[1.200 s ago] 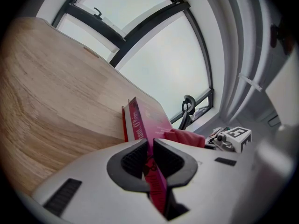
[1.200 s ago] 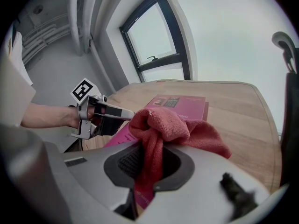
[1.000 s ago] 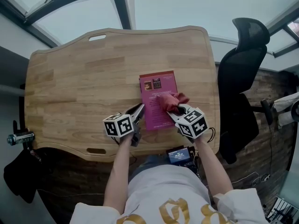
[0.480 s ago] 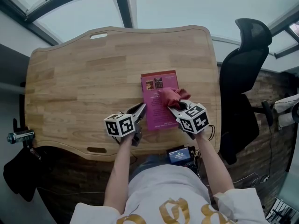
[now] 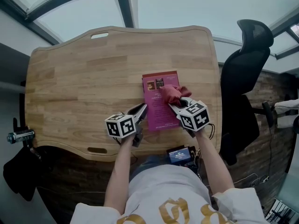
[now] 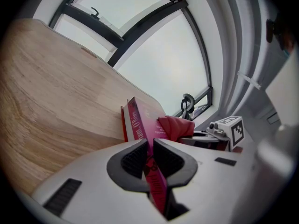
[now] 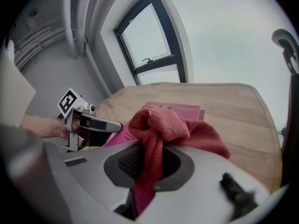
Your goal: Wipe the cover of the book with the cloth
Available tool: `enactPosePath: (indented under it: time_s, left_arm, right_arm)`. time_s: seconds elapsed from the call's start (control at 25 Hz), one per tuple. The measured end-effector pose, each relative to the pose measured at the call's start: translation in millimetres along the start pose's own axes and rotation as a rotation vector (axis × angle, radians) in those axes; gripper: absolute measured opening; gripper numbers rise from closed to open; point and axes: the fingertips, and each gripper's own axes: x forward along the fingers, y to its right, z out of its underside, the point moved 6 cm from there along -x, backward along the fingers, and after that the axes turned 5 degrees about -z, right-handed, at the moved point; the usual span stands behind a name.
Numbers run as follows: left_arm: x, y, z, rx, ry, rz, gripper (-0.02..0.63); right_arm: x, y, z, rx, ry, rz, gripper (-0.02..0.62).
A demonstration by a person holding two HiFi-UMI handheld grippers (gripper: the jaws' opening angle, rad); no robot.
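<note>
item 1, bench [image 5: 84, 69]: pale wood, rounded corners, a slot handle cut near the far edge.

item 2, book [image 5: 158, 116]: magenta cover, lying flat on the bench right of centre, long side running away from me. i see small pictures at the far end of the cover. the print below them is too small for me to read.

item 3, cloth [image 5: 172, 95]: red and bunched. it rests on the right half of the cover about midway along, and one fold spills past the book's right edge.

item 4, left claw [image 5: 141, 109]: clamped on the book's left edge, toward the corner nearest me. in the left gripper view the magenta edge runs straight between the two ribbed pads, and both pads touch it.

item 5, right claw [image 5: 174, 105]: clamped on the cloth. in the right gripper view a strip of red weave is pinched between the pads, and the rest heaps up over the tips and onto the cover.

item 6, left cube [image 5: 120, 125] and right cube [image 5: 194, 116]: one on each gripper, a marker face on each turned up, the book's near end between them.

item 7, chair [image 5: 243, 78]: black, just off the bench's right end.

item 8, window [image 6: 154, 55]: dark frames, beyond the bench's far edge.
</note>
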Motion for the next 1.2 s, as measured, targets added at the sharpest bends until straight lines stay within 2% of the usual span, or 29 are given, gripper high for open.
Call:
enactPosePath:
  time_s: [1.2]
  left_arm:
    - [0, -1, 0, -0.012, -0.005, 0.014, 0.049]
  right_arm:
    - [18, 25, -36, -0.023, 0.0, 0.056, 0.058]
